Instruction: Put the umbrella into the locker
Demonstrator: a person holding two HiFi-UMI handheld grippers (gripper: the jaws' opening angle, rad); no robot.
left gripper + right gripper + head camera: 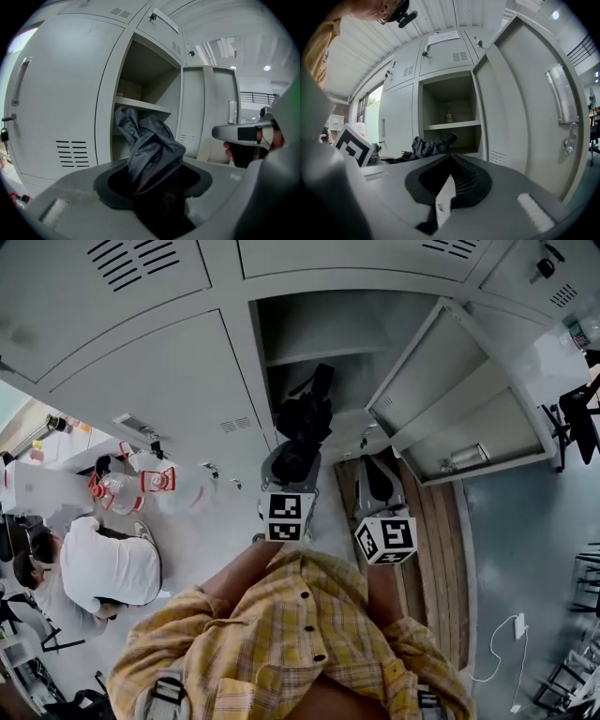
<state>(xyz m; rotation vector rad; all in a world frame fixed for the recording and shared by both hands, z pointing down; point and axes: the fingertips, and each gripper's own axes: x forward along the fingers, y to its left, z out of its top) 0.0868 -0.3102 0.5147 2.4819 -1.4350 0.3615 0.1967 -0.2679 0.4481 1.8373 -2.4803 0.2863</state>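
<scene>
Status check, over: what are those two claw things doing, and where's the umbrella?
Left gripper shut on the folded umbrella, pointed at the open locker. Right gripper shut, empty. Locker door swung wide; small jar on the shelf, nothing blocking below.

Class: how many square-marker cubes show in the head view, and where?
2. One cube is on the left gripper, holding the umbrella; the other on the right gripper. None seems hidden.

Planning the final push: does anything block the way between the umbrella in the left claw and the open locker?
Nothing visible does. The left claw holds the umbrella in front of the locker, whose door is swung aside to the right. A shelf crosses the opening; what shows of the space beneath it looks free.
</scene>
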